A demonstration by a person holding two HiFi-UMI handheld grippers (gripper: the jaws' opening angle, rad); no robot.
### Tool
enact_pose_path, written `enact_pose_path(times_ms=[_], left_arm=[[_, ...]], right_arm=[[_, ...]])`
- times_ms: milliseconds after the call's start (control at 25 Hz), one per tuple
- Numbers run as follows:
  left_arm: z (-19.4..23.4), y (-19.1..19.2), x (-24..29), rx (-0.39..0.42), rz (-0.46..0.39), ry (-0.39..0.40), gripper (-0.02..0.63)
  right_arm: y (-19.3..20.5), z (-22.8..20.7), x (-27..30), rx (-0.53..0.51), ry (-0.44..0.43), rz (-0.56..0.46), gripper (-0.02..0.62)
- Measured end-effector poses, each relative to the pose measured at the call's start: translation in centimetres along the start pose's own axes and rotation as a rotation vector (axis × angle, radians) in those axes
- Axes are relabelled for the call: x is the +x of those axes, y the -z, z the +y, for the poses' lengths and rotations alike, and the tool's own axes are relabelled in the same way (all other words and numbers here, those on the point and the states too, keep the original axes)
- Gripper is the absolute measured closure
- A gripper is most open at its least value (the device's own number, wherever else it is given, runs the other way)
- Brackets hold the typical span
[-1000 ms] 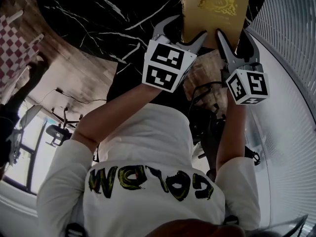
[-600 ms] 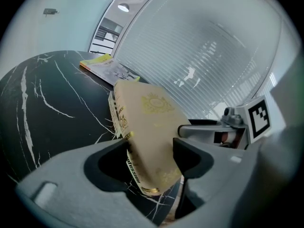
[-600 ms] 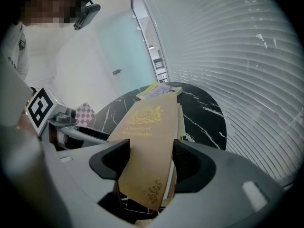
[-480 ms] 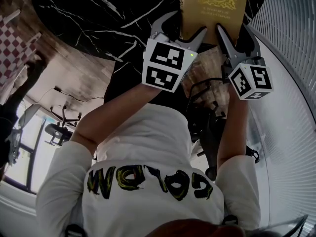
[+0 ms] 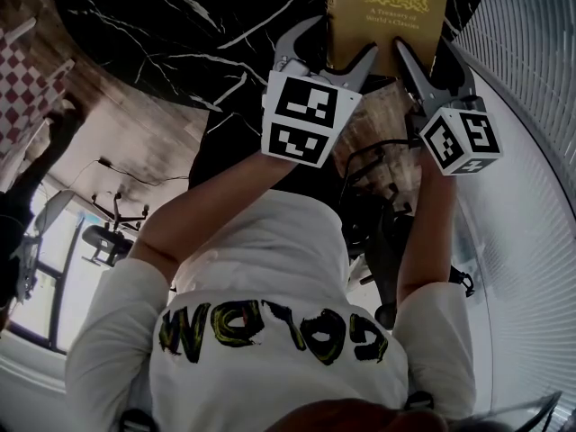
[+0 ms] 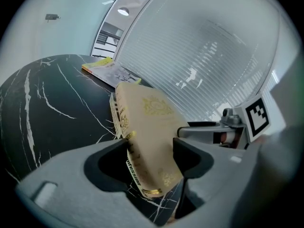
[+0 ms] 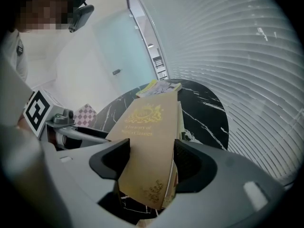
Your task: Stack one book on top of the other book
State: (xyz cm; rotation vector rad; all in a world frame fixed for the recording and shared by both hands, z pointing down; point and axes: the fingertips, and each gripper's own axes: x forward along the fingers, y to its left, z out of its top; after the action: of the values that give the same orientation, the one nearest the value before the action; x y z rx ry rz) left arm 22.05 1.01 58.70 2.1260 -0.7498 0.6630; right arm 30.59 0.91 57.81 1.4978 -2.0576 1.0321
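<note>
A thick gold-covered book [image 5: 389,12] with a crest on its cover is lifted and tilted over the round black marble table [image 5: 171,34]. My left gripper [image 5: 331,45] is shut on its near spine corner; its pads press the spine and the cover of the book [image 6: 149,141]. My right gripper [image 5: 430,57] is shut on the other near corner, gripping the cover and the page edge of the book [image 7: 147,141]. The book's lowest corner hangs above the tabletop. A second, thin yellowish book [image 6: 110,70] lies flat at the far edge of the table [image 6: 47,103].
A curved white ribbed wall [image 5: 531,196] runs close along the right of the table. The thin book [image 7: 159,87] sits beyond the gold one. A checkered panel [image 5: 27,88] and a chair [image 5: 103,241] stand on the wooden floor to the left.
The gold book and the right gripper have shifted slightly toward the top of the head view. Both grips look the same.
</note>
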Motion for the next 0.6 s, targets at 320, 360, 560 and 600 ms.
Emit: enact_pose_path(times_ms=[320,360,560,600], left_arm=[[0.03,-0.02,0.06,0.016,-0.004,-0.006,0.304],[0.01,-0.04,0.06,0.016,-0.006,-0.007,0.304],[0.04,-0.01,0.1,0.014,-0.018,-0.012,0.304],[0.06,-0.02,0.13,0.014,-0.018,-0.011,0.304]], right_arm=[[-0.03,-0.1,-0.01,-0.009,0.004,-0.009,0.308],[-0.08,-0.11,-0.05,-0.017,0.009,-0.01,0.308],[-0.11,-0.08,-0.05,-0.036,0.022,-0.015,0.308],[-0.15,-0.11,-0.05,-0.043,0.026,-0.015,0.308]])
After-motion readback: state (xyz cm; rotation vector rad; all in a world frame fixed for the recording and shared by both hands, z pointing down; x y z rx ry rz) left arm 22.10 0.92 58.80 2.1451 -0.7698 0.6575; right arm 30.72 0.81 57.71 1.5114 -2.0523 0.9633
